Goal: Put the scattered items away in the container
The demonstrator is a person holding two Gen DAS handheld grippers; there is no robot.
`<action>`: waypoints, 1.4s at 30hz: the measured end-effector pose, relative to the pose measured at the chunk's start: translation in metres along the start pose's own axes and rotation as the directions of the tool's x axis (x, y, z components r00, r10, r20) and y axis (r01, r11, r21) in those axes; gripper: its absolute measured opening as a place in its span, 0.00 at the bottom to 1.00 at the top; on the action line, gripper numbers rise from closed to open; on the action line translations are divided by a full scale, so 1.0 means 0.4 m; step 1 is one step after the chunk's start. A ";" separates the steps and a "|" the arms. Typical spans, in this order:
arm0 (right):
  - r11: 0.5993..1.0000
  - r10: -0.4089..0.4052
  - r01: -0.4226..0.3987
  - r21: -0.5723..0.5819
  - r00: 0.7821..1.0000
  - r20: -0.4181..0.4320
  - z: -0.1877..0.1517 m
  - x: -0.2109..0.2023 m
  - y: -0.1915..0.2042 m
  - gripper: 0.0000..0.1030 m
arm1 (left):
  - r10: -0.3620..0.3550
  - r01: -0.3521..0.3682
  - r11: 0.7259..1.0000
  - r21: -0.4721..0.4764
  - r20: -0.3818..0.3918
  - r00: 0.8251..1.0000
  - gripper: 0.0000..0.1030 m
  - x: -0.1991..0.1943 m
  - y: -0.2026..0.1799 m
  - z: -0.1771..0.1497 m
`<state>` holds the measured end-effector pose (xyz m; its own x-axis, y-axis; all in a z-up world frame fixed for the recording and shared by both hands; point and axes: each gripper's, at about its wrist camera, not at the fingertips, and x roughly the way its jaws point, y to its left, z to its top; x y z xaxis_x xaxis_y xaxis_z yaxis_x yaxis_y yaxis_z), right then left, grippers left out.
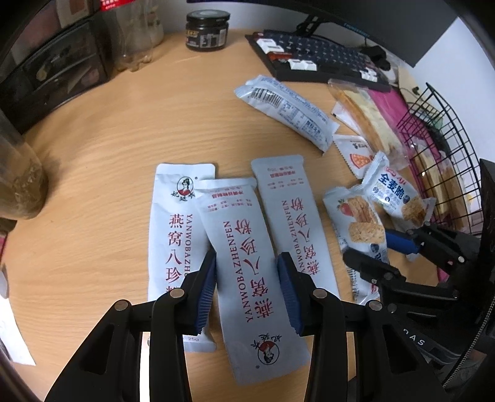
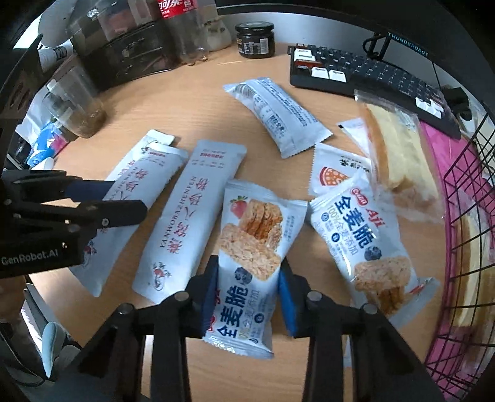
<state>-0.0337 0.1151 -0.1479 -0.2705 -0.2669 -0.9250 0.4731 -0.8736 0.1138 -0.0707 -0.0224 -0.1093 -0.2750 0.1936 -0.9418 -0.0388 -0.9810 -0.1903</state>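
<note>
Three white sachets with red lettering lie side by side on the wooden desk. My left gripper [image 1: 246, 278] is shut on the middle sachet [image 1: 244, 247], a blue pad pressed to each long edge. My right gripper [image 2: 247, 278] is shut on a whole-wheat crisp packet [image 2: 250, 247] with a strawberry picture. Each gripper shows in the other's view: the right gripper [image 1: 366, 244], the left gripper [image 2: 130, 198]. A second crisp packet [image 2: 365, 241], a pizza sachet [image 2: 334, 173], a long white packet [image 2: 278, 117] and wrapped cake slices [image 2: 399, 154] lie loose. The black wire basket [image 2: 464, 201] with a pink liner stands at the right.
A dark keyboard [image 2: 371, 74] lies along the back under a monitor. A black-lidded jar [image 2: 255, 40], a cola bottle [image 2: 179, 27] and a dark drawer box [image 2: 123, 52] stand at the back left. A glass jar [image 2: 77, 105] stands at the left.
</note>
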 end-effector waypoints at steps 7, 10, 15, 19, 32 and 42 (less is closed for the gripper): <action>1.000 0.015 -0.015 0.011 0.998 0.057 0.007 -0.052 -0.009 0.38 | 0.007 -0.007 1.000 0.002 0.031 1.000 0.34 -0.044 -0.016 0.006; 1.000 0.022 -0.024 0.013 0.995 0.100 0.008 -0.095 -0.017 0.38 | 0.015 -0.016 1.000 0.014 0.052 0.999 0.17 -0.076 -0.028 0.010; 0.999 0.035 -0.035 0.001 0.994 0.107 0.001 -0.109 -0.025 0.38 | 0.045 -0.045 0.998 0.052 0.000 0.999 0.17 -0.044 -0.043 -0.005; 0.999 0.048 -0.048 -0.008 0.994 0.099 -0.012 -0.100 -0.027 0.38 | 0.021 -0.021 1.000 -0.001 -0.031 0.999 0.31 -0.002 -0.019 -0.029; 0.997 0.080 -0.079 -0.021 0.992 0.096 -0.010 -0.087 -0.028 0.38 | 0.114 -0.115 0.993 0.000 -0.045 0.992 0.49 0.035 -0.010 -0.019; 0.997 0.083 -0.081 -0.018 0.991 0.110 -0.006 -0.095 -0.031 0.38 | 0.108 -0.108 0.994 0.004 -0.045 0.993 0.36 0.010 0.001 -0.021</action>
<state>-0.0274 0.1369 -0.1151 -0.3207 -0.3813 -0.8671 0.5089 -0.8414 0.1817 -0.0636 -0.0219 -0.1153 -0.2343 0.0871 -0.9683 -0.0131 -0.9962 -0.0865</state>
